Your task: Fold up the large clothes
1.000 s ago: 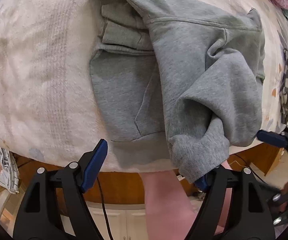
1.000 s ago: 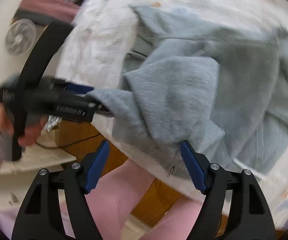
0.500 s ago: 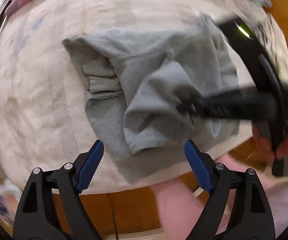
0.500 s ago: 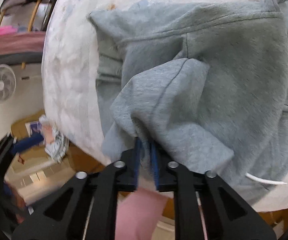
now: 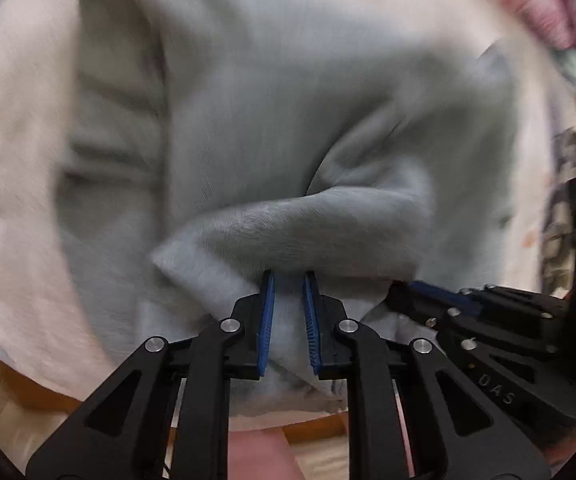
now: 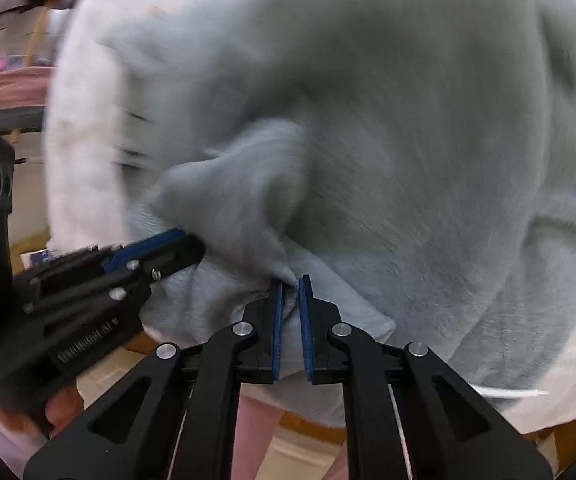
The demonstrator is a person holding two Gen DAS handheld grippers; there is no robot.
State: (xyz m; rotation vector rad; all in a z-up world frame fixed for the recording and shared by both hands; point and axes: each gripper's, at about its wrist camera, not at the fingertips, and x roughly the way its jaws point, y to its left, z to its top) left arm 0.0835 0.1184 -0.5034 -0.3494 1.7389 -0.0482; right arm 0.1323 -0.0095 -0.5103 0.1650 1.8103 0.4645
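Note:
A grey hooded sweatshirt (image 5: 288, 120) lies crumpled on a table under a white cloth (image 5: 16, 200). My left gripper (image 5: 288, 276) is closing, and a raised fold of the sweatshirt near the table's front edge is pinched between its blue pads. Just to its right is my right gripper (image 5: 419, 288). In the right wrist view the right gripper (image 6: 292, 280) is also closing, nipping an edge of the sweatshirt (image 6: 407, 160) between its pads. The left gripper (image 6: 192, 240) comes in from the left, biting the same fold. Both views are blurred by motion.
A white drawstring (image 6: 507, 392) trails off the sweatshirt at the lower right. A pink textile (image 5: 547, 8) and patterned cloth (image 5: 567, 168) lie at the table's far right. The person's pink-clad legs (image 5: 260, 456) stand against the table's wooden front edge.
Both grippers have dropped onto the sweatshirt and gone from wide open to pinching its fabric, the right one first. They now sit close together at the front fold.

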